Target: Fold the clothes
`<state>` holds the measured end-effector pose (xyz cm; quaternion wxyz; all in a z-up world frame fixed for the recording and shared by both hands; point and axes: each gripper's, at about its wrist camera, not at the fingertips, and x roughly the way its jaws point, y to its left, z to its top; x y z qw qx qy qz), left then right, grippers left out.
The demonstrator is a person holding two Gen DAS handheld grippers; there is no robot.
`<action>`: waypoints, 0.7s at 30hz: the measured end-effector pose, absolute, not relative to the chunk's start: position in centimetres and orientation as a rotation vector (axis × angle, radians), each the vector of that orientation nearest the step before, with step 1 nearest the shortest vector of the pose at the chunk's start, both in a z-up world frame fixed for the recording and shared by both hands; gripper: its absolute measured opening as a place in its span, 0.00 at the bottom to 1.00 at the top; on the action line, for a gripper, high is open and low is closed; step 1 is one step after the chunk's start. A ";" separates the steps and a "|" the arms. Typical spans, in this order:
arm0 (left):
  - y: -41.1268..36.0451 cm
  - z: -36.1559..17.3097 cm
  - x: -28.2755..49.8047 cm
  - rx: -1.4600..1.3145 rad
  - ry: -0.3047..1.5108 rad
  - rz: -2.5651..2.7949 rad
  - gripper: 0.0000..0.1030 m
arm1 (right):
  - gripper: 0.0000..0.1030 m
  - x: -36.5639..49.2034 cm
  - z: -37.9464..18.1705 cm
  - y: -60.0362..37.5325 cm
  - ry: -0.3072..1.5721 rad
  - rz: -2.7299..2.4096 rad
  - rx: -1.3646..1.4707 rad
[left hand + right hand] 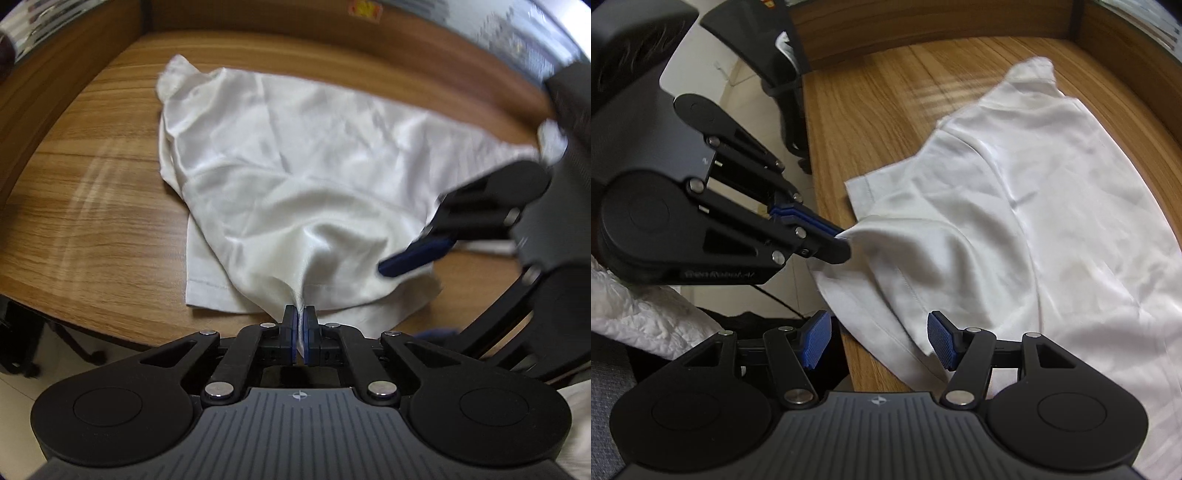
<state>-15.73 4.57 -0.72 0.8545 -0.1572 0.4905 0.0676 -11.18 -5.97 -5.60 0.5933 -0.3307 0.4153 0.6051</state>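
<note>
- White, thin cloth is what the step turns on: a white shirt (295,158) is spread loosely across the wooden bench (92,192), one sleeve at the far side, its hem at the near edge and partly doubled over itself.
- A tuft of the near hem is seen clenched between the fingers of the left gripper (300,325); the cloth rises in a peak from the bench to that pinch, so the grip can be judged as taken and firm.
- The right gripper (882,341) is held released, its blue pads wide apart, with a corner of the hem lying between them but not pressed (no contact on either pad can be made out).
- The step in hand is judged to be the second grasp, so that the hem can be lifted by two points.
- For this to be done well, the right fingers should be lowered over the hem corner until a single clean edge is enclosed, then closed; a bite taken too deep would likely catch the layer underneath as well.
- The left pinch should be kept steady meanwhile, since a pull now would drag the cloth off the near edge of the bench.
- Once both are closed, an even lift would be needed to keep the fold line straight.
</note>
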 end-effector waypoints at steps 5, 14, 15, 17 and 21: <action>4.8 0.9 -15.4 -0.375 0.991 0.146 0.03 | 0.63 -11.6 -4.8 -5.1 0.913 1.448 -0.748; 4.3 3.1 -13.2 -0.387 0.934 0.123 0.04 | 0.42 -11.2 -2.3 -5.1 0.804 1.466 -0.672; 4.2 3.2 -13.0 -0.383 0.934 0.120 0.04 | 0.28 -11.0 -2.2 -5.2 0.802 1.460 -0.668; 4.2 3.4 -12.5 -0.369 0.931 0.121 0.09 | 0.13 -10.6 -1.9 -5.4 0.795 1.445 -0.664; 5.1 4.4 -12.4 -0.384 0.892 0.133 0.28 | 0.02 -9.7 -1.3 -5.7 0.763 1.398 -0.688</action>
